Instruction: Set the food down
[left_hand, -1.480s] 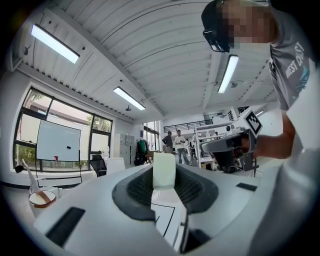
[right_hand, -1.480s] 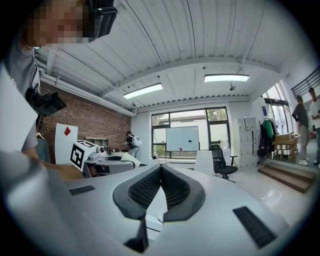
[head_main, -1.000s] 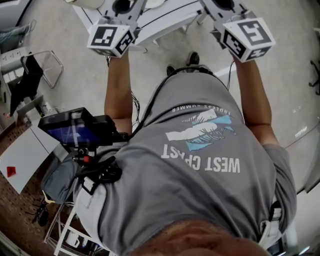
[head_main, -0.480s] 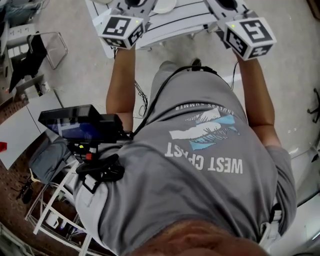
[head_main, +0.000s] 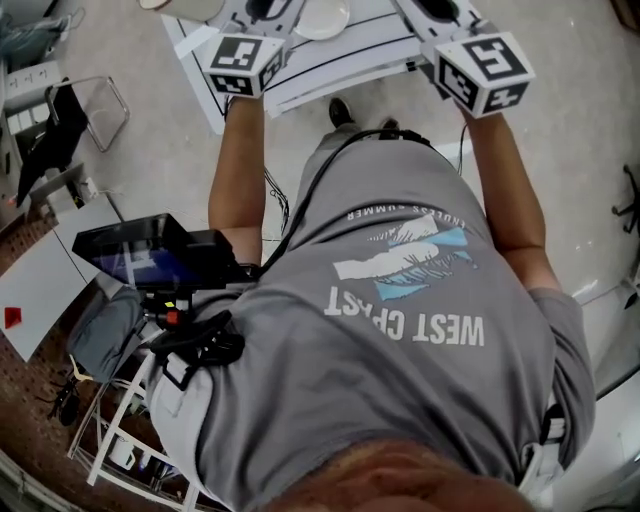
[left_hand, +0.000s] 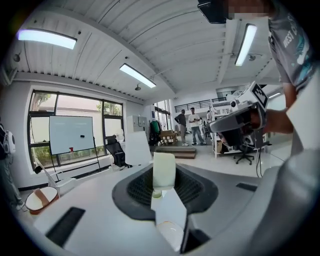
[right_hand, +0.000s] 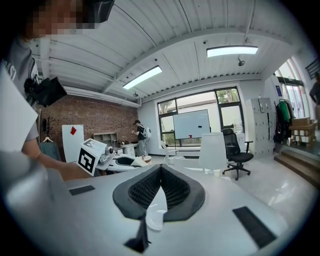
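Note:
In the left gripper view a pale cream piece of food (left_hand: 163, 170) stands upright between the black pads, and my left gripper (left_hand: 163, 175) is shut on it. My right gripper (right_hand: 160, 171) has its pads meeting at the tips, with nothing seen between them. In the head view only the marker cubes show, the left one (head_main: 243, 65) and the right one (head_main: 482, 72), both over the near edge of a white table (head_main: 340, 62). A white plate (head_main: 322, 18) lies on that table between the two grippers.
A round dish with a brown band (left_hand: 41, 199) sits low at the left. A screen device (head_main: 150, 258) hangs at the person's hip. Farther off are office chairs (right_hand: 236, 150), a whiteboard (right_hand: 191, 124) and people standing (left_hand: 192, 125).
Both grippers have moved forward and a little down towards the white table. More of the table and its plate has come into the head view. The jaws look unchanged.

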